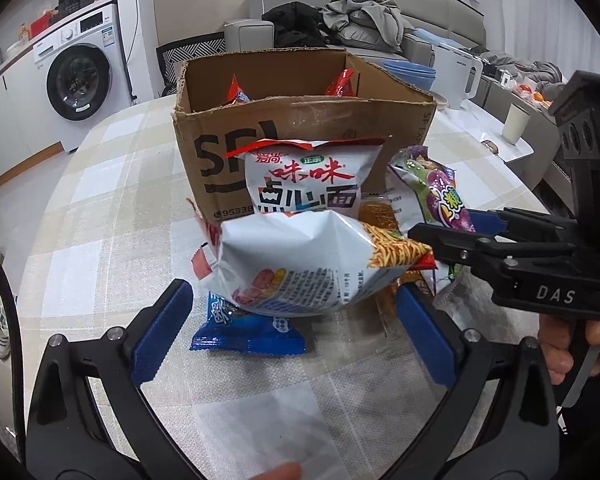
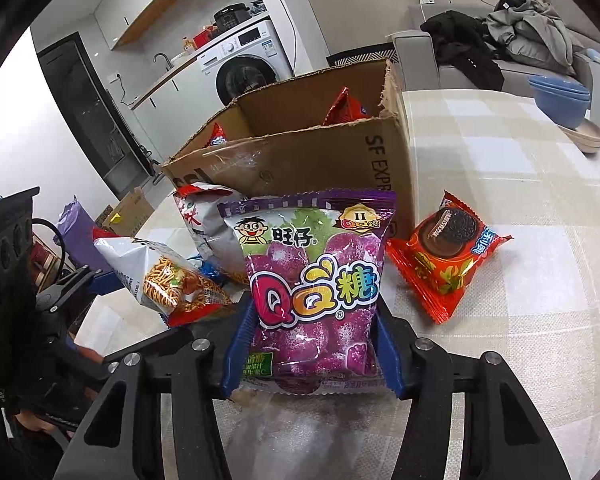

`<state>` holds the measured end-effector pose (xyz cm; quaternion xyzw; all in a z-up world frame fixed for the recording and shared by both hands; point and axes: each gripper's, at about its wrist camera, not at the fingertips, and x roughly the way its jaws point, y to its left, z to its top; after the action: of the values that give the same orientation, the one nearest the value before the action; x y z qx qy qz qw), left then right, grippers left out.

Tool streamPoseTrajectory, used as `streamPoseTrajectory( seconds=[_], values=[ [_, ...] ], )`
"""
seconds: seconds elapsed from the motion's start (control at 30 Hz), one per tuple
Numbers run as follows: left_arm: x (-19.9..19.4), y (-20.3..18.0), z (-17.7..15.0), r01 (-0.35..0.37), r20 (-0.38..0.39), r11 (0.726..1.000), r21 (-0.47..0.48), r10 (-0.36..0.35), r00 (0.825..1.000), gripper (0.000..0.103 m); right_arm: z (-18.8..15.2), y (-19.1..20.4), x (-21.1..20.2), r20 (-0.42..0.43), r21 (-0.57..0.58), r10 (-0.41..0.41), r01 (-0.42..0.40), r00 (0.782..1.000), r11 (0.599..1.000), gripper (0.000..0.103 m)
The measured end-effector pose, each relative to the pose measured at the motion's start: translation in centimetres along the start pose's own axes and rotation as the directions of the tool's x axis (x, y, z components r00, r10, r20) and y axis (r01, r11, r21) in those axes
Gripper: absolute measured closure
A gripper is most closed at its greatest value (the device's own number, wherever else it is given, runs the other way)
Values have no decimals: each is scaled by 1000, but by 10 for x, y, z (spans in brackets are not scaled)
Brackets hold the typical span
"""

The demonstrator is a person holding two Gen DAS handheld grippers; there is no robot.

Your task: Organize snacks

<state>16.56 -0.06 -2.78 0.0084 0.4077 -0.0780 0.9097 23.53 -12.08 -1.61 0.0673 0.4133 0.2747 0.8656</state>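
Note:
An open cardboard box [image 1: 300, 120] [image 2: 320, 160] stands on the checked tablecloth with red packets [image 1: 340, 84] inside. In front of it lies a heap of snacks. My right gripper [image 2: 314, 320] [image 1: 452, 228] is shut on a purple QQ candy bag [image 2: 316, 272] [image 1: 440, 196], with its blue pads pressed on both sides. My left gripper [image 1: 294, 288] is open wide. A white noodle-snack bag [image 1: 300, 260] [image 2: 172, 276] lies tilted between its fingertips, and the pads do not press it. A second noodle bag [image 1: 304, 184] leans on the box. A blue packet [image 1: 248, 332] lies under the first.
A red-orange chocolate pie packet [image 2: 444, 256] lies alone right of the box. Blue bowls [image 1: 412, 74] [image 2: 560, 96], a white kettle [image 1: 460, 76] and a cup [image 1: 516, 122] stand at the table's far right. A hand [image 1: 560, 356] holds the right gripper's handle.

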Motion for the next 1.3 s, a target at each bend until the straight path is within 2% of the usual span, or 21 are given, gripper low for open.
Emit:
streamPoseTrajectory(
  seconds=[0.13, 0.43, 0.73, 0.77, 0.8, 0.83, 1.07, 1.13, 1.2, 1.3],
  values=[
    [5, 2, -1, 34, 2, 999, -19, -34, 999, 9, 0, -1, -1, -2, 1, 8, -8, 1000, 1000, 48],
    [4, 3, -5, 38, 33, 999, -32, -37, 999, 19, 0, 0, -2, -4, -7, 12, -12, 1000, 1000, 48],
    [-6, 1, -10, 44, 64, 999, -18, -43, 997, 51, -1, 0, -1, -8, -15, 15, -15, 1000, 1000, 48],
    [-7, 1, -11, 56, 63, 998, -18, -54, 997, 64, -1, 0, -1, -8, -15, 14, -14, 1000, 1000, 48],
    [-7, 1, -11, 70, 56, 997, -18, -69, 996, 71, -1, -1, -1, -8, -16, 13, -13, 1000, 1000, 48],
    [-6, 0, -11, 70, 52, 997, -14, -69, 996, 72, -1, -1, -1, -8, -15, 13, -13, 1000, 1000, 48],
    [-4, -2, -13, 61, 40, 998, 0, -61, 997, 71, 0, -3, 0, -10, -14, 12, -12, 1000, 1000, 48],
    [-3, -2, -12, 51, 31, 999, 10, -51, 998, 62, 0, -3, 0, -11, -12, 10, -10, 1000, 1000, 48],
    [-4, -2, -13, 45, 22, 999, 19, -46, 999, 39, 0, -2, 0, -12, -11, 9, -9, 1000, 1000, 48],
    [-7, -2, -13, 63, 26, 997, 48, -65, 998, 21, 0, -2, -1, -12, -12, 9, -9, 1000, 1000, 48]
  ],
)
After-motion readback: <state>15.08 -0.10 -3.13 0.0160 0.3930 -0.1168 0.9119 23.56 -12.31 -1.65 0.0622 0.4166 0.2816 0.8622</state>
